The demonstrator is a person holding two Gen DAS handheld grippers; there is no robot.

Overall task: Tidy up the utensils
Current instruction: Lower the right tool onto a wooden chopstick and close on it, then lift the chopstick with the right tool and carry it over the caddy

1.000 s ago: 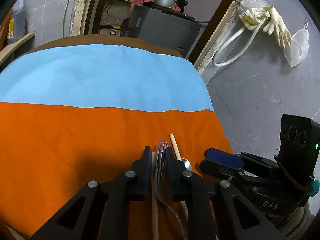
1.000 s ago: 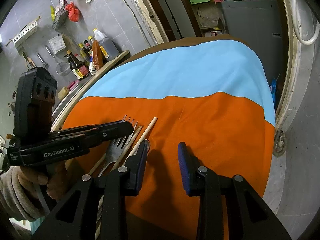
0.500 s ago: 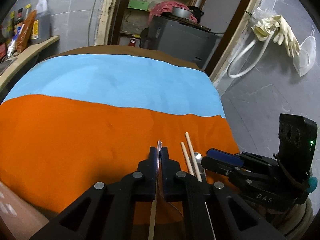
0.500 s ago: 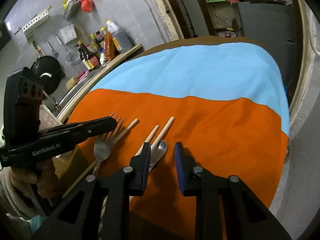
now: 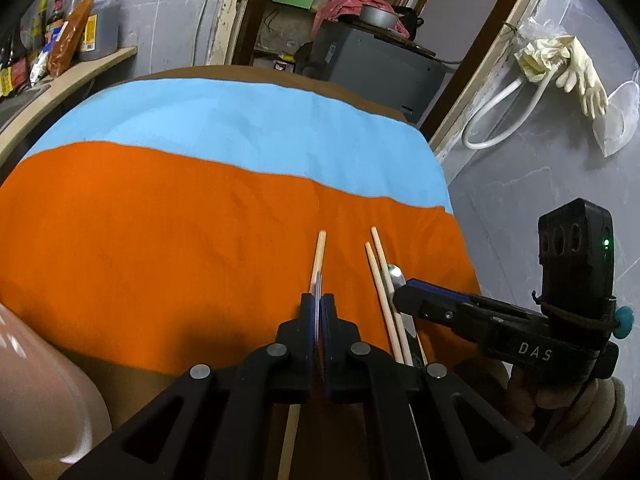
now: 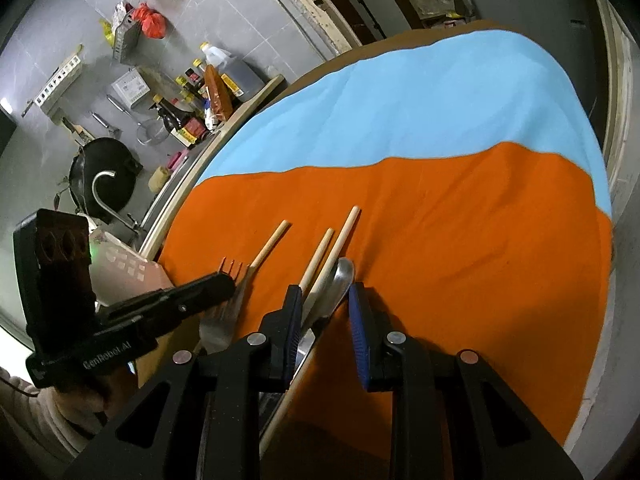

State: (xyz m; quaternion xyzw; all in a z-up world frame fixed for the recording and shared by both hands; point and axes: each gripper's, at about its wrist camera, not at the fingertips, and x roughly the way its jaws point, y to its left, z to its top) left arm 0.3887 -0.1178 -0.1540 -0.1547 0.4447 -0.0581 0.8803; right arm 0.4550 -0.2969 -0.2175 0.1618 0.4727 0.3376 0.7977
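The left tongs (image 5: 319, 312) were pressed nearly together on the metal fork (image 6: 224, 308), which stood edge-on between the blue pads in the left wrist view, showing only as a thin silvery line. From the right wrist view the fork's four tines pointed away from the person and caught a reddish tint from the cloth; its broad neck looked dull and grey. Whether the fork rested on the cloth or was lifted slightly off it was hard to judge from these angles.

A single pale wooden chopstick (image 5: 319, 254) lay just beside the fork, running away from the left tongs across the orange cloth (image 5: 160, 240). Further right lay a pair of chopsticks (image 5: 380, 276), close together and almost parallel, their far tips slightly staggered. A steel spoon (image 6: 340, 284) lay touching the right side of that pair, bowl forward, smooth and shiny.

The right tongs (image 6: 324, 332) stood wide apart and held nothing; the spoon and the pair of chopsticks passed between or just under the two pads, the left pad close to the chopsticks. All the utensils sat near the front edge of the table (image 6: 224, 136), on the orange cloth, with a light blue cloth (image 6: 420, 104) covering the far half.
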